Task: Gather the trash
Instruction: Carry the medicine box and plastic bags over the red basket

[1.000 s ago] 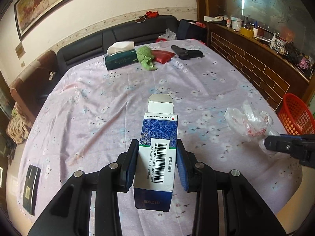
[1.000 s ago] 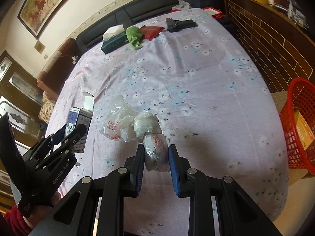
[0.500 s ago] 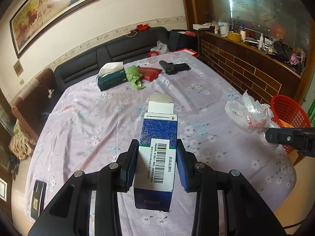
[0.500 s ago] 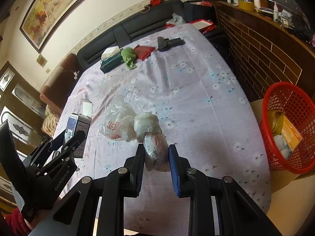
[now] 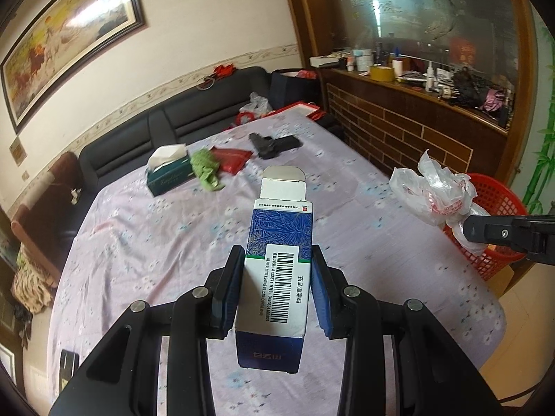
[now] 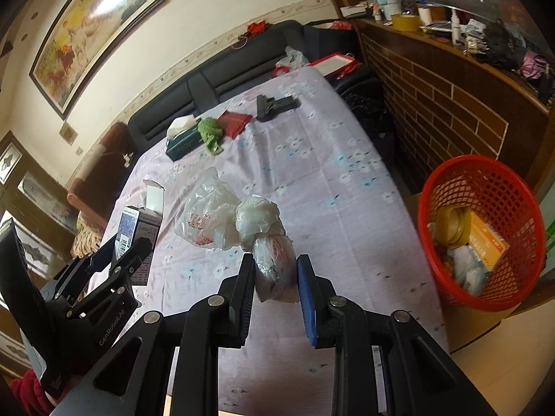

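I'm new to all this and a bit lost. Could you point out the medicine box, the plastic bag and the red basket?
medicine box (image 5: 282, 277): left wrist view, barcode face.
plastic bag (image 6: 208, 220): right wrist view, crumpled front bulge.
red basket (image 6: 499, 187): right wrist view, inner mesh wall.

Ahead of our right gripper (image 6: 274, 272) the flowered tablecloth (image 6: 340, 187) lies bare across to the red basket (image 6: 485, 235) on its right, whose mouth is open though trash fills its bottom. Far ahead, a tissue box (image 6: 182, 144) and what may be a dark toy pistol (image 6: 274, 105) block the way.
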### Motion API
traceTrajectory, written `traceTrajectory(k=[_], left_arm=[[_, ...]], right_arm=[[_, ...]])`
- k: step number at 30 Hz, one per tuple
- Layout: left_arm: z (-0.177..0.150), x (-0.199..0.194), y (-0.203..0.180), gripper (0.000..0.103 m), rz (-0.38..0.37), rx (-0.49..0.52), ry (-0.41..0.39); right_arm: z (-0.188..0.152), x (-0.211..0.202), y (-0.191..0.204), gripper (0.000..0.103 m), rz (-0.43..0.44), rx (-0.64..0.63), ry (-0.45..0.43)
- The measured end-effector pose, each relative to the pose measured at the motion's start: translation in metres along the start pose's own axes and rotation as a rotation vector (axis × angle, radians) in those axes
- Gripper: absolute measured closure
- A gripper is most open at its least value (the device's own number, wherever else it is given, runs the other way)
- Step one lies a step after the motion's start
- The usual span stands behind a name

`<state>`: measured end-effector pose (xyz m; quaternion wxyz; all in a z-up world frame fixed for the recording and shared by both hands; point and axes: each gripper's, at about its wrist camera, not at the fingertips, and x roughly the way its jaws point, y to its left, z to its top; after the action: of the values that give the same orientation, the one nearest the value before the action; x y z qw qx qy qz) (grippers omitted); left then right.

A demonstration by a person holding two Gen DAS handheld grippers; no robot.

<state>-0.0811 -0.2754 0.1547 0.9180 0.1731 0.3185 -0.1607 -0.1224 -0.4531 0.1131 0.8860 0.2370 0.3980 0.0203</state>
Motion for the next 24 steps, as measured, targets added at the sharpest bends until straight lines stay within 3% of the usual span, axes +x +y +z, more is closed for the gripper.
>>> traceTrajectory(k=[24], left_arm=[[0.036,0.007,-0.092,0.068,-0.159,0.151,-0.051]], right_arm=[[0.000,-0.060,-0.081,0.077,-0.117,0.162,-0.108]])
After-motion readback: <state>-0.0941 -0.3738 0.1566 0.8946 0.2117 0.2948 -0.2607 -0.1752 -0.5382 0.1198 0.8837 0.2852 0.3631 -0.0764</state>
